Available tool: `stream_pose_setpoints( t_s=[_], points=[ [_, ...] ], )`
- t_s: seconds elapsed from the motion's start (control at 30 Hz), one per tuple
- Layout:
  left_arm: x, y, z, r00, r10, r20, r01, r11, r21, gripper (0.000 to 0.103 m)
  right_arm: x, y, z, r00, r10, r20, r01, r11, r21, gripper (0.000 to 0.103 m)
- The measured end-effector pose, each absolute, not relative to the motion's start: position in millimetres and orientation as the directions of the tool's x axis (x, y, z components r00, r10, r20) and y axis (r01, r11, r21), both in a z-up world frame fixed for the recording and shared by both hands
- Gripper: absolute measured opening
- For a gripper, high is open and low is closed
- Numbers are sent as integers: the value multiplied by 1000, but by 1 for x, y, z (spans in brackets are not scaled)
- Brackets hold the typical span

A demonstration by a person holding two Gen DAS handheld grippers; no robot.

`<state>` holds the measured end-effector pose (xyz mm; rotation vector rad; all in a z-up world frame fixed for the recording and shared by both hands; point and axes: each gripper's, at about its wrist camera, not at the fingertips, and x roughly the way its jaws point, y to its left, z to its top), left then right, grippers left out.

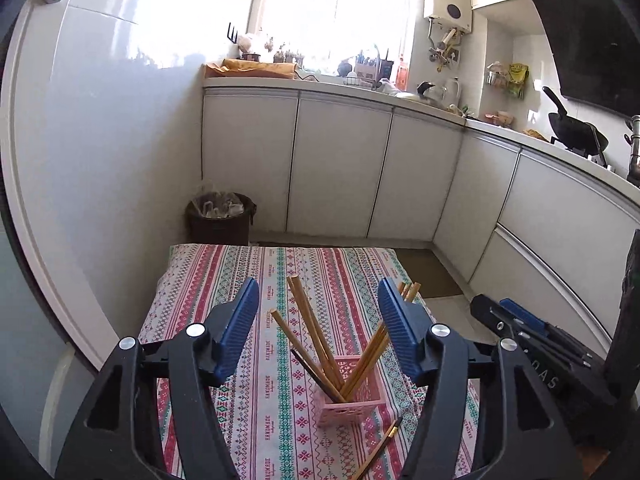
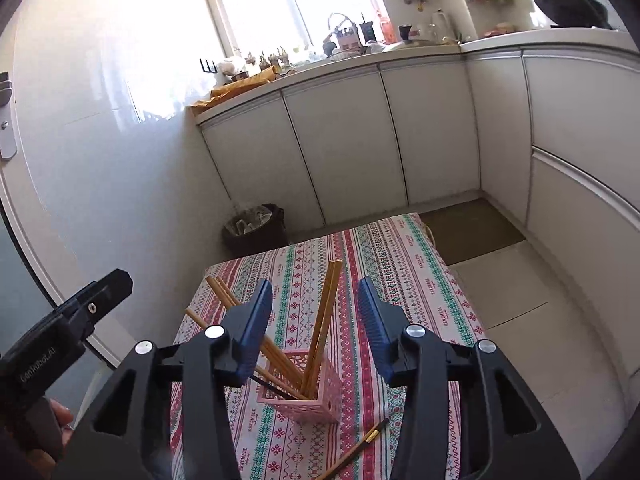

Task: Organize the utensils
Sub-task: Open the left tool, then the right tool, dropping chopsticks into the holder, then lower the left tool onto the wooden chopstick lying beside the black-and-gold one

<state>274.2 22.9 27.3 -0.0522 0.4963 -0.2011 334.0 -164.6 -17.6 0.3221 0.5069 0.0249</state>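
Several wooden chopsticks (image 1: pixel 316 332) stand fanned out in a pink lattice holder (image 1: pixel 352 396), some leaning left and some leaning right, with one dark chopstick (image 1: pixel 316 376) among them; we see the same holder (image 2: pixel 316 392) in the right wrist view, upright on the patterned cloth of the tabletop (image 1: pixel 276 400); one more dark chopstick with a gold band (image 1: pixel 380 448) lies flat on the cloth just in front of the holder, apart from it, and shows again in the right view (image 2: pixel 360 446).

We find the left gripper (image 1: pixel 318 312) with its blue fingers (image 1: pixel 240 320) spread apart on either side of the bundle, touching nothing; the chopsticks rise in the gap but the pads do not press them. We find the right gripper (image 2: pixel 316 308) likewise released, its fingers (image 2: pixel 256 324) standing wide of the upright sticks, nothing grasped between them; a hand (image 2: pixel 60 420) holds the left gripper's handle at the lower left of that view.

Beyond the tabletop a dark waste bin (image 1: pixel 220 220) stands on the floor against the white wall; white cabinets (image 1: pixel 340 168) run along under a cluttered kitchen counter, with a bright window (image 1: pixel 332 12) above and a black wok (image 1: pixel 576 132) at the far right.
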Motion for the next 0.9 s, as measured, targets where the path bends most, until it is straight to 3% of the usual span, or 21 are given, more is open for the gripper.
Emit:
stream_pose_setpoints(
  t_s=[0.37, 0.63, 0.9],
  points=[
    [263, 21, 23, 860, -189, -474, 176, 982, -72, 73, 314, -171, -24, 875, 59, -481, 101, 948, 301, 61],
    [255, 14, 22, 868, -172, -466, 170, 984, -47, 90, 300, -184, -27, 882, -16, -470, 178, 937, 302, 84],
    [251, 7, 15, 852, -169, -495, 180, 983, -27, 96, 286, -200, -39, 869, -22, -494, 215, 916, 337, 93]
  ],
)
